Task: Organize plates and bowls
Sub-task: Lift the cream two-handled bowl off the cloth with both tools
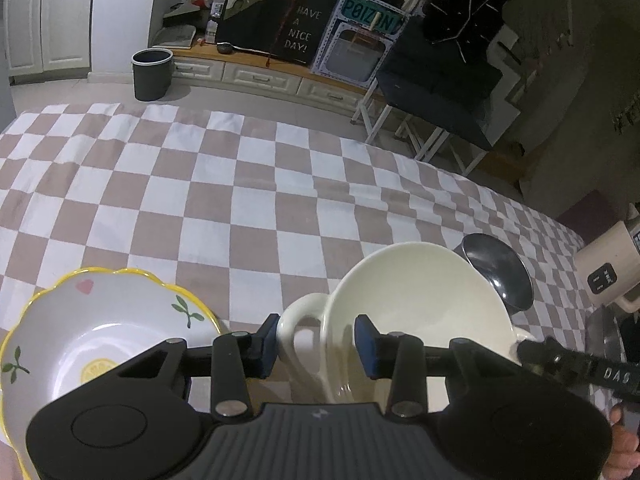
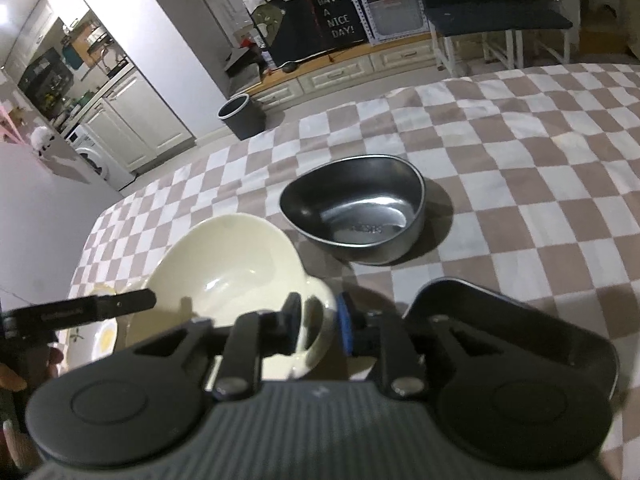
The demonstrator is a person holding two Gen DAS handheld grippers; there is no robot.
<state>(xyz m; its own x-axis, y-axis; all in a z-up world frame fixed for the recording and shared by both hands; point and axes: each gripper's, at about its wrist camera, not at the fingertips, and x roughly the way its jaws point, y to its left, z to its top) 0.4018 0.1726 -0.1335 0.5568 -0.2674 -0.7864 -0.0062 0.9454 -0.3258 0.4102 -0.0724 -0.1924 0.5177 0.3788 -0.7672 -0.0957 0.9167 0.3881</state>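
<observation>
A cream bowl (image 1: 416, 300) with two loop handles stands on the checked cloth between my grippers. My left gripper (image 1: 318, 344) straddles its left handle (image 1: 298, 332). One blue pad is outside the loop and the other is inside the bowl, with a gap to the wall. My right gripper (image 2: 320, 328) straddles the right handle (image 2: 326, 312), with a slit showing beside the strap. Both grippers are open. A yellow-rimmed flowered bowl (image 1: 100, 320) lies left of the cream bowl (image 2: 224, 264). A steel bowl (image 2: 356, 216) sits behind it.
A dark rounded plate (image 2: 500, 320) lies under my right gripper. The checked cloth (image 1: 240, 200) stretches far ahead. Beyond the table's far edge stand a grey bin (image 1: 152, 74) and a white-legged chair (image 1: 436, 112). A person's hand (image 1: 624, 440) shows at the right edge.
</observation>
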